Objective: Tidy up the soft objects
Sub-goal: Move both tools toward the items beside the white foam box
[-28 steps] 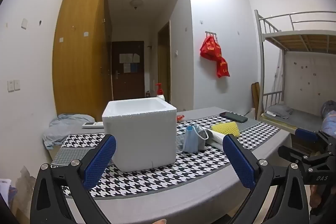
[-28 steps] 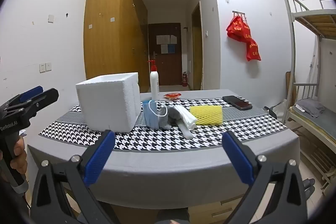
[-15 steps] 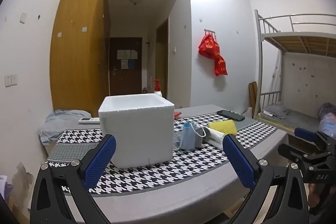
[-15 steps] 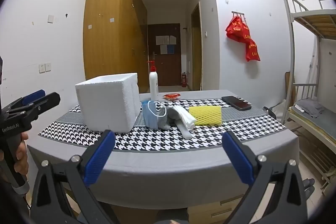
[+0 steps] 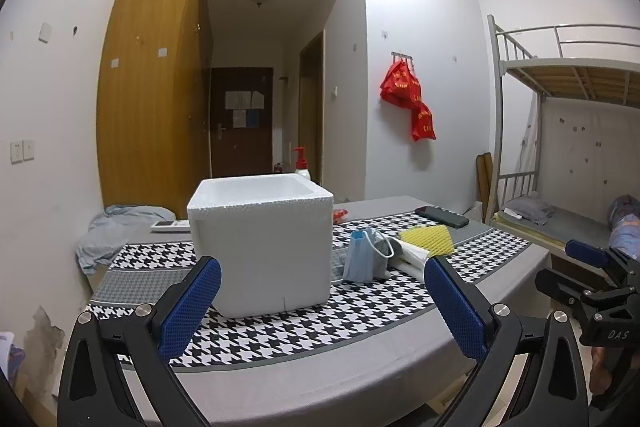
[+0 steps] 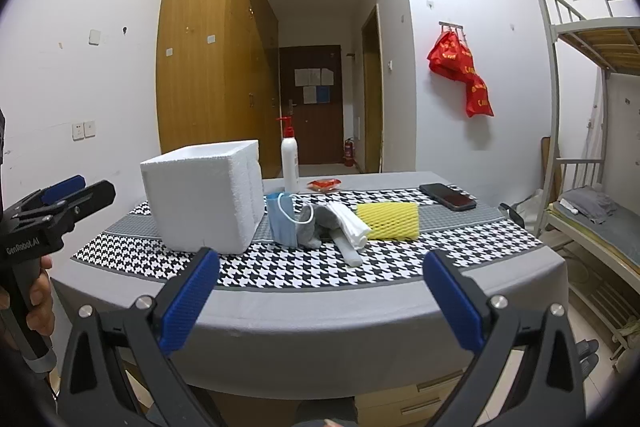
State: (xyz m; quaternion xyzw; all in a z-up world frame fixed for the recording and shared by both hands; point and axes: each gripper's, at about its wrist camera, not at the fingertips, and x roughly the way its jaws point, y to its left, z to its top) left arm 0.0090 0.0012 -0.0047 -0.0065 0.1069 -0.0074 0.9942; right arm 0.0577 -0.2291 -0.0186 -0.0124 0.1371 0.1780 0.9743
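A white foam box [image 5: 262, 243] [image 6: 204, 197] stands open on the houndstooth cloth. Right of it lie a blue face mask [image 5: 362, 255] [image 6: 284, 221], a grey sock [image 6: 318, 225], a white sock [image 6: 350, 227] and a yellow foam net [image 5: 428, 237] [image 6: 388, 221]. My left gripper [image 5: 322, 305] is open and empty, short of the table's near edge, facing the box. My right gripper [image 6: 320, 297] is open and empty, in front of the table, facing the soft things. Each gripper shows at the edge of the other's view.
A black phone [image 6: 448, 195], a red packet [image 6: 324, 183] and a pump bottle [image 6: 290, 165] are at the table's back. A remote [image 5: 170, 225] and a blue cloth [image 5: 120, 231] lie at the left end. A bunk bed [image 6: 596, 155] stands right.
The left gripper has tilted up and drawn slightly nearer the box; the table sits lower in its view. The right gripper has hardly moved. Both stay open.
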